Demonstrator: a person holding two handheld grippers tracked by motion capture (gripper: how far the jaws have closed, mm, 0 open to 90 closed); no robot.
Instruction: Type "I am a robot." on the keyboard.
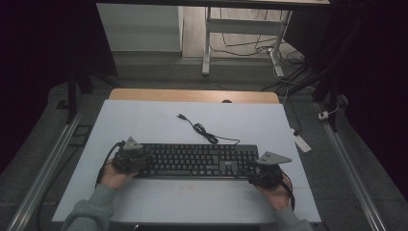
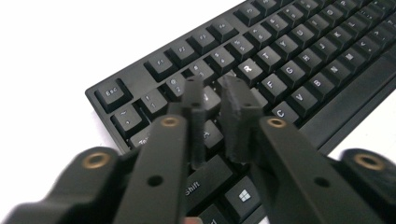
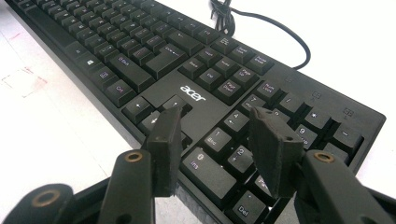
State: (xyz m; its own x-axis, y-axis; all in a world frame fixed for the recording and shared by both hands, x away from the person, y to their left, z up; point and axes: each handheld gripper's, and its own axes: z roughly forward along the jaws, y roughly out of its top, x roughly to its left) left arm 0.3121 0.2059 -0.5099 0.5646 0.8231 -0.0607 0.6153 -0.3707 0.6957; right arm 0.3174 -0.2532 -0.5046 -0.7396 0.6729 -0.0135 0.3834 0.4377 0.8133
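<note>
A black Acer keyboard point(image 1: 197, 161) lies across the white table top point(image 1: 144, 125), and its cable point(image 1: 204, 131) trails toward the far side. My left gripper point(image 1: 140, 161) hovers over the keyboard's left end. In the left gripper view its jaws point(image 2: 214, 95) stand close together with a narrow gap, above the keys near Tab and the number row point(image 2: 261, 65), holding nothing. My right gripper point(image 1: 255, 169) is at the keyboard's right end. In the right gripper view it point(image 3: 217, 116) is open over the arrow keys and number pad point(image 3: 233, 140), with nothing between its fingers.
The cable's plug point(image 1: 180, 116) lies loose on the table top behind the keyboard. A wooden strip point(image 1: 192, 95) borders the far edge. Metal rails point(image 1: 43, 168) run along both sides on the floor. A desk frame point(image 1: 208, 43) and loose wires stand farther back.
</note>
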